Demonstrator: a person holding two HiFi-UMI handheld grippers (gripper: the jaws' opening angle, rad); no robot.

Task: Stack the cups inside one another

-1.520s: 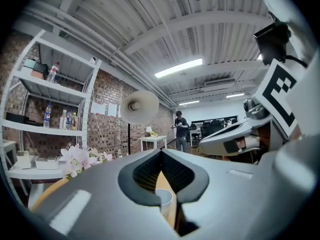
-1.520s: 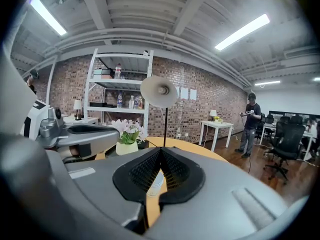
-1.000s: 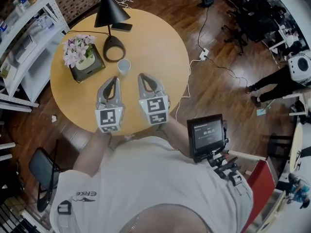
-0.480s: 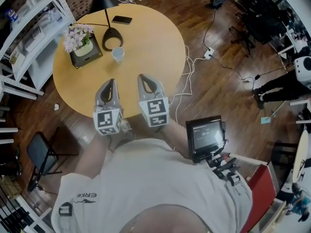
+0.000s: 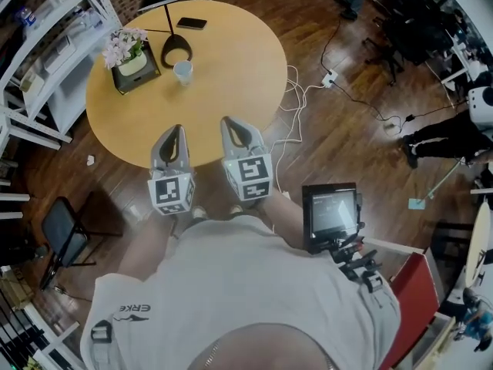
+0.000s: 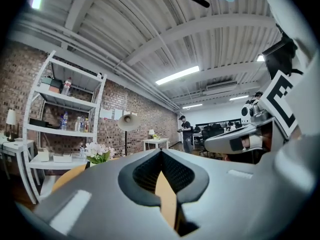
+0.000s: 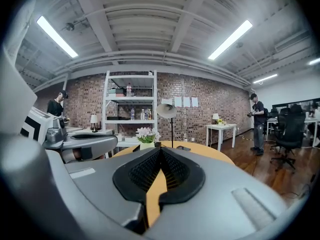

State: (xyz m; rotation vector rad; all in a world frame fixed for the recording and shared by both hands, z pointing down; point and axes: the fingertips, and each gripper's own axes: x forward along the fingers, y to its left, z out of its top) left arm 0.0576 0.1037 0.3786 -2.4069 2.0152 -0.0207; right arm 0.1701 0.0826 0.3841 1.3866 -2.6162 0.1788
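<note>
Cup (image 5: pixel 182 71) stands on the round table (image 5: pixel 239 60), just beside the lamp base (image 5: pixel 176 51) and near the flower pot (image 5: pixel 132 62). I hold the left gripper (image 5: pixel 176 130) and the right gripper (image 5: pixel 229 122) well apart from it, both with jaws together and empty.

**A:** How's the light?

**B:** Bright and even. It comes from long ceiling tubes (image 7: pixel 227 40) in the right gripper view, which glow white and are slightly blown out. The left gripper view shows another tube (image 6: pixel 176 75).

**A:** Any shadows?

**B:** Only soft ones. In the head view the desk (image 5: pixel 231 68) is lit evenly and the wooden floor (image 5: pixel 362 145) looks darker.

**A:** And distortion?

**B:** Both gripper views have a heavy fisheye. The corners go black and the shelf (image 6: pixel 65 109) uprights bow. The left tongs (image 6: pixel 161 151) and right tongs (image 7: pixel 160 150) sit close to the lens and look soft, while the brick wall (image 7: pixel 215 106) behind stays fairly sharp. The head view curves at its edges.
</note>
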